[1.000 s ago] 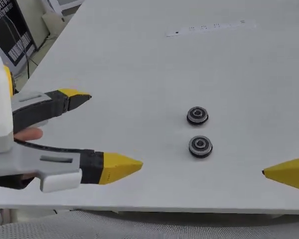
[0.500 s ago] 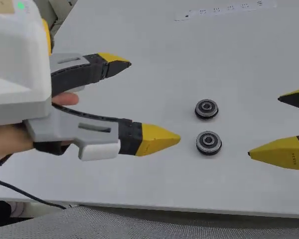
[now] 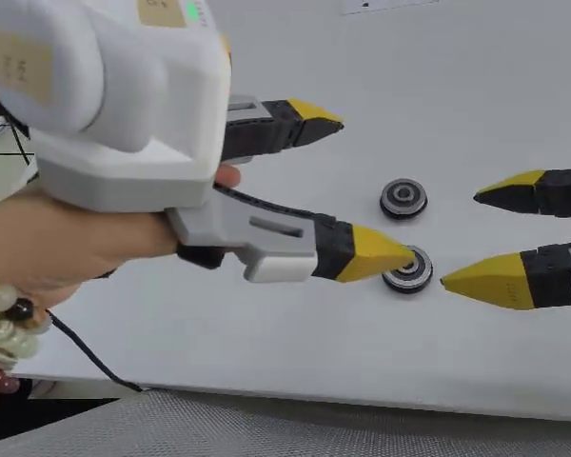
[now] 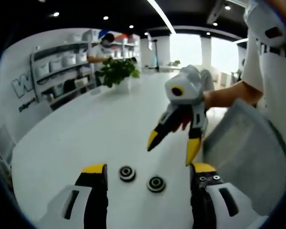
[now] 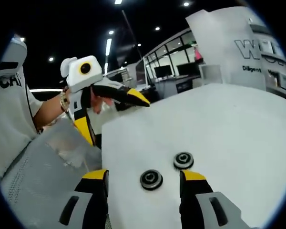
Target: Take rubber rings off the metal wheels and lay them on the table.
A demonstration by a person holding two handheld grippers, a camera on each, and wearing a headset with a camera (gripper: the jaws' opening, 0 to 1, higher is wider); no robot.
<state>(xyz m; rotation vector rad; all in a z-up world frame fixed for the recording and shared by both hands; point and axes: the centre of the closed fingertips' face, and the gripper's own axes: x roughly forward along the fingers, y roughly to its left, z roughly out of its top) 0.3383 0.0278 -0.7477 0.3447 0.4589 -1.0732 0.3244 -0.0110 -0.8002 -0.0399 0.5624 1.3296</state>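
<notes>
Two small metal wheels, each with a black rubber ring, lie flat on the white table (image 3: 295, 343): a far wheel (image 3: 403, 198) and a near wheel (image 3: 411, 273). My left gripper (image 3: 376, 188) is open, coming in from the left; its lower yellow tip covers the near wheel's left edge. My right gripper (image 3: 459, 240) stands open just right of the wheels. In the left gripper view both wheels (image 4: 127, 173) (image 4: 156, 183) lie between my open left gripper (image 4: 148, 168) and the facing right gripper (image 4: 170, 152). In the right gripper view the wheels (image 5: 151, 179) (image 5: 183, 160) lie just ahead of my open right gripper (image 5: 144, 174).
The table's front edge (image 3: 362, 398) runs close below the wheels, with a grey mesh surface (image 3: 266, 428) under it. A white label strip (image 3: 385, 5) lies far back. Bare tabletop spreads behind the wheels.
Both grippers have closed in on the wheels from either side. The left one travelled right until its lower tip overlaps the near wheel. The wheels have stayed put.
</notes>
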